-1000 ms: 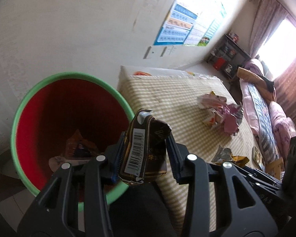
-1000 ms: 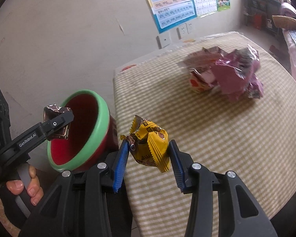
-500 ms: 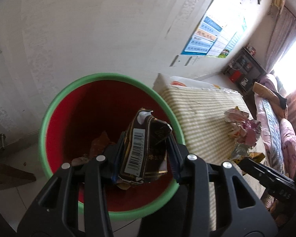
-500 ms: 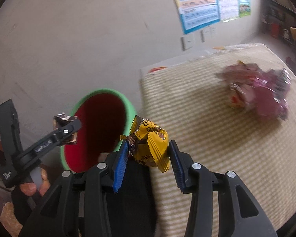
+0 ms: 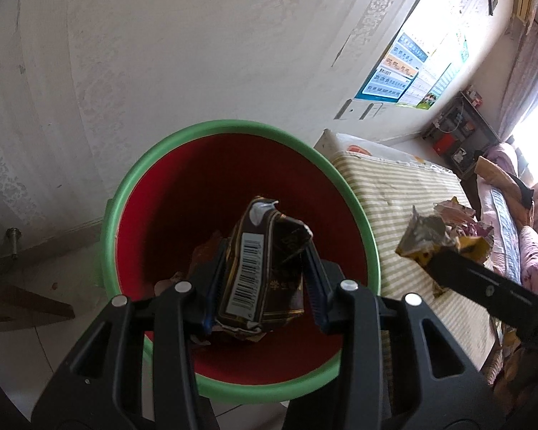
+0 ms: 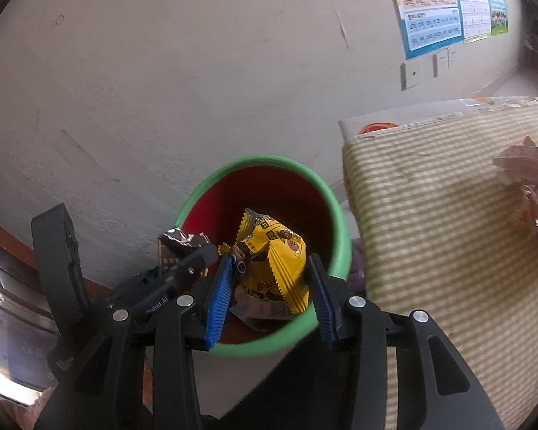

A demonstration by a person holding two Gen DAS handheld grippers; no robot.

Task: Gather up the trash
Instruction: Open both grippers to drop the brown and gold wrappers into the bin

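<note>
A red bin with a green rim [image 5: 211, 132] [image 6: 333, 193] stands on the floor beside the table. My left gripper [image 5: 265, 268] is shut on a dark brown wrapper with a barcode [image 5: 258, 265] and hangs over the bin's mouth. My right gripper [image 6: 269, 276] is shut on a crumpled yellow snack wrapper [image 6: 272, 261], also above the bin. In the right wrist view the left gripper and its brown wrapper [image 6: 177, 247] sit at the bin's left rim. In the left wrist view the yellow wrapper [image 5: 430, 240] hangs over the table edge. Some trash lies at the bin's bottom.
A table with a green-striped cloth [image 5: 405, 193] [image 6: 448, 215] stands to the right of the bin. A heap of pink and white wrappers [image 6: 527, 182] [image 5: 459, 215] lies on it. A pale wall is close behind the bin. A bed and shelves are far right.
Both grippers have swung left from the table toward the bin. The brown wrapper is now over the middle of the bin, and the yellow wrapper has come over its mouth. Both grips are unchanged.
</note>
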